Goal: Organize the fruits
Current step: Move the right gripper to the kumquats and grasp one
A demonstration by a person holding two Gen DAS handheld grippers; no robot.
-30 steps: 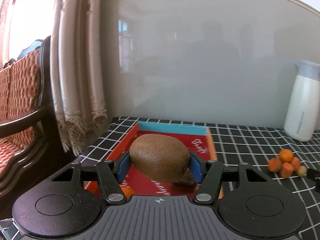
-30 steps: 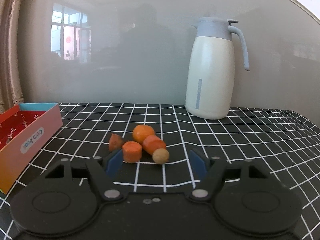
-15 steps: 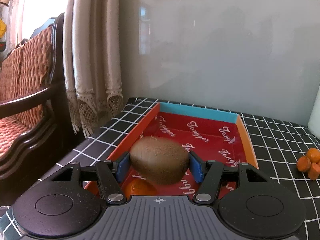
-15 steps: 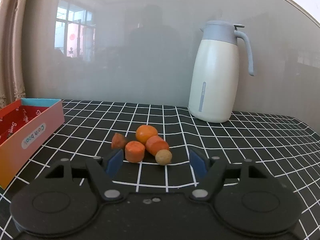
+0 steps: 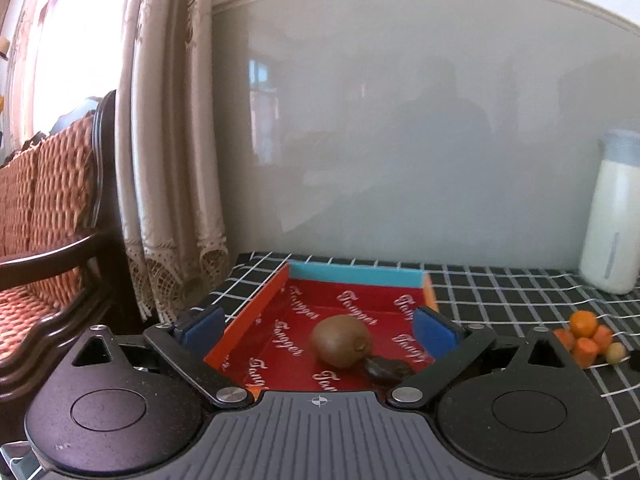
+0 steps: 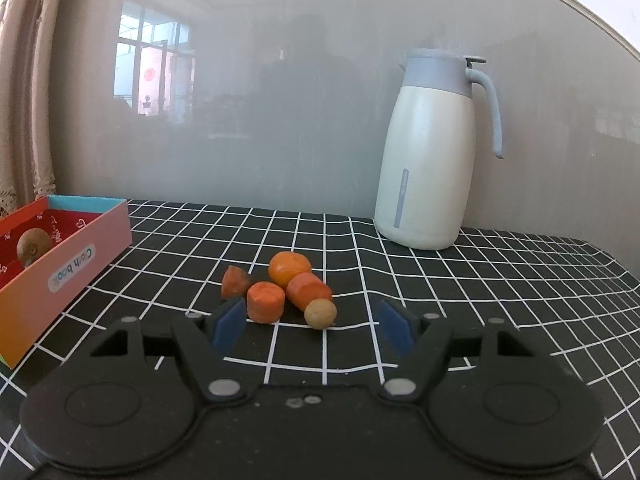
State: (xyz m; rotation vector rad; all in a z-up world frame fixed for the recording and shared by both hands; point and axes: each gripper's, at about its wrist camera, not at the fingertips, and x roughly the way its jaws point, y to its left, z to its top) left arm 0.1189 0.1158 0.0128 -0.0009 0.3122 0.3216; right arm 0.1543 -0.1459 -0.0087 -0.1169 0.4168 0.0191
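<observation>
Kiwi (image 5: 341, 340) is sitting in the red box (image 5: 354, 275) now, left gripper (image 5: 318, 326) jaws opening wide around nothing. Still left out on the worktop (image 6: 460, 280): the orange pile (image 6: 280, 290), just ahead of the right gripper (image 6: 310, 322), jaws half open, empty.

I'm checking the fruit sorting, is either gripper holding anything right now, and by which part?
Nothing is held. The left gripper is opening, its pads clear of the kiwi lying in the box. The right gripper is open and empty.
</observation>
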